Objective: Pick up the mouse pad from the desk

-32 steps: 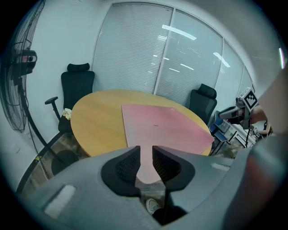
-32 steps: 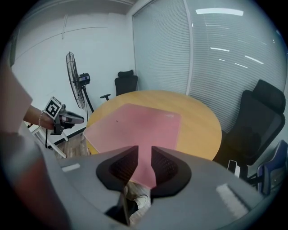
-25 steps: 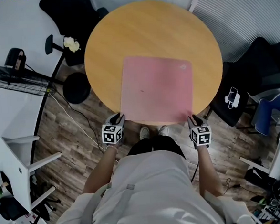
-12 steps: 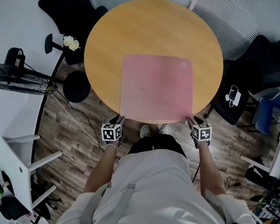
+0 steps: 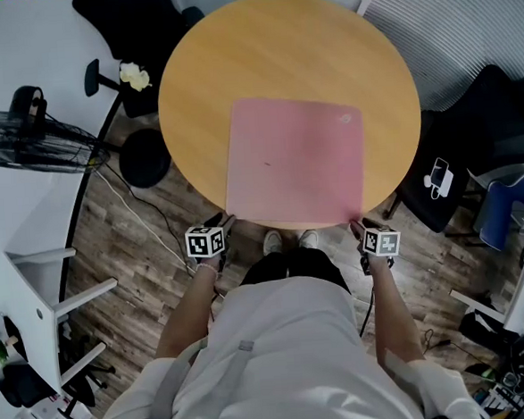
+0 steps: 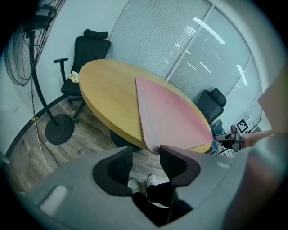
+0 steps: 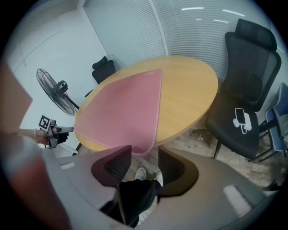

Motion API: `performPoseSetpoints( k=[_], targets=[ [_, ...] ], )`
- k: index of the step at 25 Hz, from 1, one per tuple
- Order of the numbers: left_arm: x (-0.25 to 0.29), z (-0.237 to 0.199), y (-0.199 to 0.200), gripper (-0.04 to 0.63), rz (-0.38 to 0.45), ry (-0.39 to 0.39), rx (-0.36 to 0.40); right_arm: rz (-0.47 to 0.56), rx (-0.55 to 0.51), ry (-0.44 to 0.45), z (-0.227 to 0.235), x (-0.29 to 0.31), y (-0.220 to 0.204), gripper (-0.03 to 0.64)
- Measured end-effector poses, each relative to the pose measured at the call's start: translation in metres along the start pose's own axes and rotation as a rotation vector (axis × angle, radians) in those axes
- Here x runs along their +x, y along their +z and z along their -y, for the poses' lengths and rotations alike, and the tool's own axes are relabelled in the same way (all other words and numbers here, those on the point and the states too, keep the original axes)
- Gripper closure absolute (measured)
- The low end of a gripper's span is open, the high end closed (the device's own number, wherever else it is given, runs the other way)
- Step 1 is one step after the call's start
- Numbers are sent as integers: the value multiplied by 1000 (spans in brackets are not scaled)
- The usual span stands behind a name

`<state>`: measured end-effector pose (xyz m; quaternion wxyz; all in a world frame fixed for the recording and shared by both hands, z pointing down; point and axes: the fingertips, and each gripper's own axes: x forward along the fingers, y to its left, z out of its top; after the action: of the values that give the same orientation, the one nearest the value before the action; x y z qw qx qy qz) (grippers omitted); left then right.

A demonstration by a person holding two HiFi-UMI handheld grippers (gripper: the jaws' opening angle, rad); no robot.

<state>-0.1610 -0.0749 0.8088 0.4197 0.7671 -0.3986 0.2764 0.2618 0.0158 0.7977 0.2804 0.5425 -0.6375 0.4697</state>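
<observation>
Our left gripper (image 5: 221, 225) and right gripper (image 5: 358, 228) sank, jaws opening, gripping nothing; we'd pinch the overhanging corners of the likely limp, light mouse pad (image 5: 294, 161).

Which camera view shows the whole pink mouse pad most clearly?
The head view: it sees the mouse pad from above, its full outline lying on the round table. Both gripper views show it only at a slant, with one near corner hanging past the table edge.

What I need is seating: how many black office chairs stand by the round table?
2: one chair beyond the table's far left edge, the other chair at its right. More may be hidden.
</observation>
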Motion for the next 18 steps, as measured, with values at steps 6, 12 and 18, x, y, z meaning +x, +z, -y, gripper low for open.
performPoseSetpoints(
  k=[6, 12, 18],
  targets=[
    [2, -1, 0, 401, -10, -51, -31, -12, 79, 16, 1, 7, -3, 431],
    [3, 7, 1, 422, 4, -128, -54, -4, 116, 64, 0, 7, -5, 454],
    [4, 13, 5, 434, 12, -142, -60, 2, 124, 74, -3, 6, -3, 480]
  ],
)
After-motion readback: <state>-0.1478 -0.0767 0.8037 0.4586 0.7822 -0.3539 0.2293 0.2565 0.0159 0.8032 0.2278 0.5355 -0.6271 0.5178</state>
